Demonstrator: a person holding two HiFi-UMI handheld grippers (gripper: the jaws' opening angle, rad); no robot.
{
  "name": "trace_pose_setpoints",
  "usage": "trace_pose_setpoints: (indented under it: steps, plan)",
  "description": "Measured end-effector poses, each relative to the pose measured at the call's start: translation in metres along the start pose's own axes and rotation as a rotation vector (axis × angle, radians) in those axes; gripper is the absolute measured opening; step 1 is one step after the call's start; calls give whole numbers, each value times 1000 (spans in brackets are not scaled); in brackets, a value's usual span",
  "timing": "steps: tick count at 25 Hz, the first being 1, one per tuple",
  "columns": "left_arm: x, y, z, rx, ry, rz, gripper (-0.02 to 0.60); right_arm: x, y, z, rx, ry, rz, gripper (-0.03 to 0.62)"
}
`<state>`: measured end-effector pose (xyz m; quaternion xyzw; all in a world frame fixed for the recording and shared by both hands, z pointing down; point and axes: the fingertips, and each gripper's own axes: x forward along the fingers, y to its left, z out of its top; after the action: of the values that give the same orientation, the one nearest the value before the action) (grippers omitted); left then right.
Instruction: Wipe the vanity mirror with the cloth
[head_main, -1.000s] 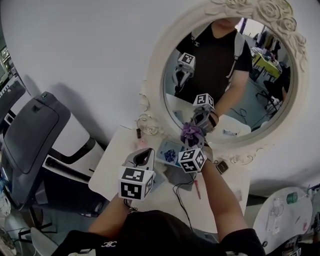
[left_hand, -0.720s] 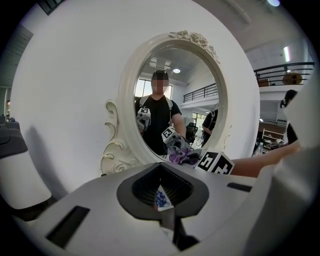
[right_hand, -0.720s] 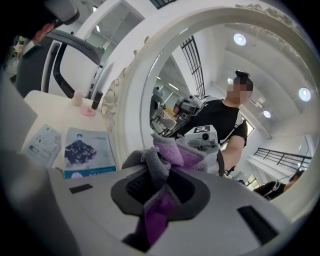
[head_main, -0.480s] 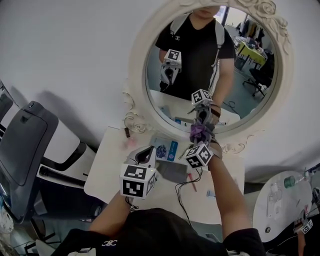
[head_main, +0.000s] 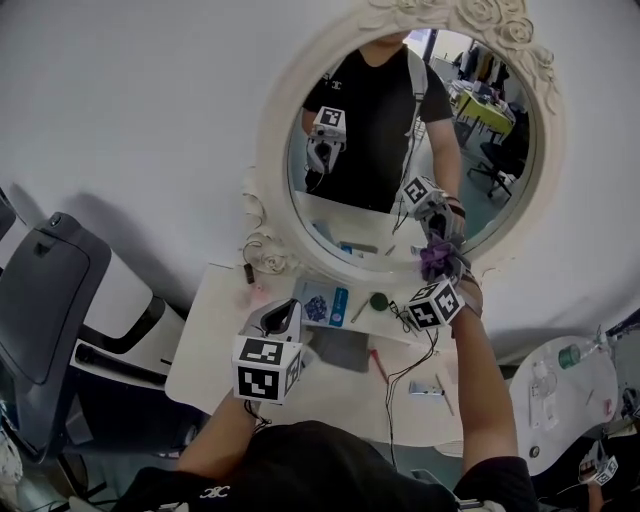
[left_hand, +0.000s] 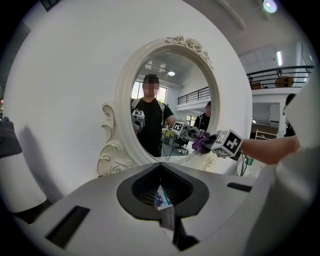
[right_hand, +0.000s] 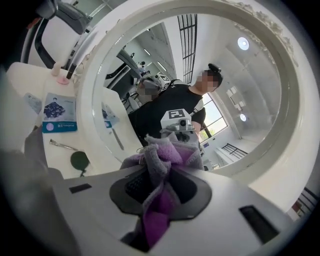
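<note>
The oval vanity mirror (head_main: 266, 150) in an ornate cream frame leans on the wall behind a white table. My right gripper (head_main: 440, 266) is shut on a purple-grey cloth (head_main: 437, 257), which presses on the glass at its lower right, near the frame. In the right gripper view the bunched cloth (right_hand: 162, 162) fills the right gripper (right_hand: 160, 186), with the mirror's frame (right_hand: 282, 100) arching around it. My left gripper (head_main: 283, 318) hovers low over the table in front of the mirror, jaws together and nothing held. From the left gripper (left_hand: 167, 210) view the mirror (left_hand: 120, 100) stands ahead.
On the white table (head_main: 205, 345) lie a blue card (head_main: 322, 300), a dark round disc (head_main: 378, 300), a grey pad (head_main: 342, 347), a black cable (head_main: 408, 372) and small pens. A grey chair (head_main: 50, 290) stands at left, a round white table (head_main: 560, 400) at right.
My right gripper has slid the cloth rightward along the mirror's lower edge to its lower right. The left gripper has stayed over the table.
</note>
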<state>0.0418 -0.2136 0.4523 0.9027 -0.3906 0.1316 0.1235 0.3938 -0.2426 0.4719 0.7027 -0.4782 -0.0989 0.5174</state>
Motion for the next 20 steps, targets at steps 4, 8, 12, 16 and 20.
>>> trace_pose_setpoints:
  steps: [4, 8, 12, 16, 20]
  plan:
    - [-2, 0, -7, -17, 5, -11, 6, -14, -52, -2, -40, 3, -93, 74]
    - [-2, -2, -7, -21, -3, -18, 6, -24, -86, 3, -90, 16, -124, 80]
    - [-2, -5, -12, -17, 6, -25, 6, -38, -120, 10, -107, -15, -219, 81]
    - [-1, -6, -11, -17, 5, -27, 6, -61, -171, 28, -89, -103, -364, 81]
    - [0, -8, -12, -15, 3, -24, 6, -85, -216, 53, -47, -207, -471, 78]
